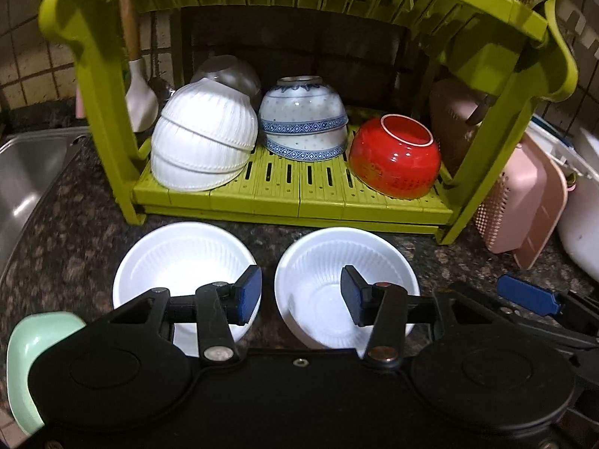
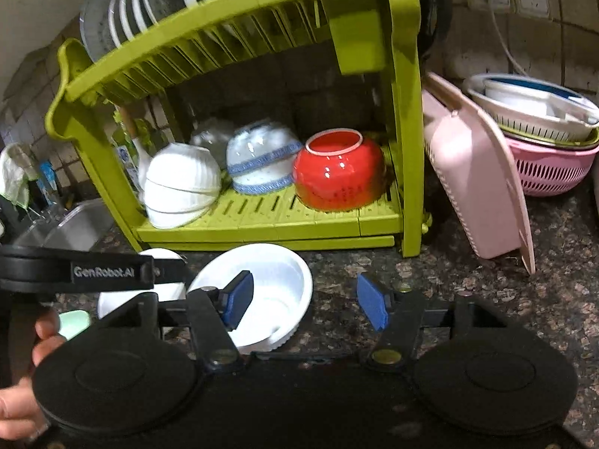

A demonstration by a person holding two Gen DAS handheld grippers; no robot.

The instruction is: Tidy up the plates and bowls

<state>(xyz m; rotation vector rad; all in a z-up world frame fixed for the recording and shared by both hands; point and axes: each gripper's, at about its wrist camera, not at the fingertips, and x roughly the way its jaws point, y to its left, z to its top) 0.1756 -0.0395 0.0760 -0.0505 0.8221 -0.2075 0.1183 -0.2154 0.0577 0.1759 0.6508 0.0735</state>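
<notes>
Two white ribbed bowls stand upright on the dark granite counter before the green dish rack [image 1: 292,202]: a left bowl [image 1: 179,258] and a right bowl [image 1: 322,258]. My left gripper [image 1: 301,295] hangs open above the gap between them, holding nothing. In the right wrist view my right gripper [image 2: 305,301] is open too, its left pad over the right bowl [image 2: 273,284]. On the rack's lower shelf lie stacked white bowls [image 1: 202,142], blue-patterned bowls [image 1: 303,123] and a red bowl [image 1: 397,157], all upside down. Plates [image 2: 138,11] stand in the upper tier.
A mint green dish [image 1: 22,351] sits at the near left. A steel sink [image 1: 26,179] lies left of the rack. A pink board [image 2: 483,187] leans on the rack's right side, with stacked colanders [image 2: 539,127] beyond. A hand [image 2: 33,355] holds the left gripper.
</notes>
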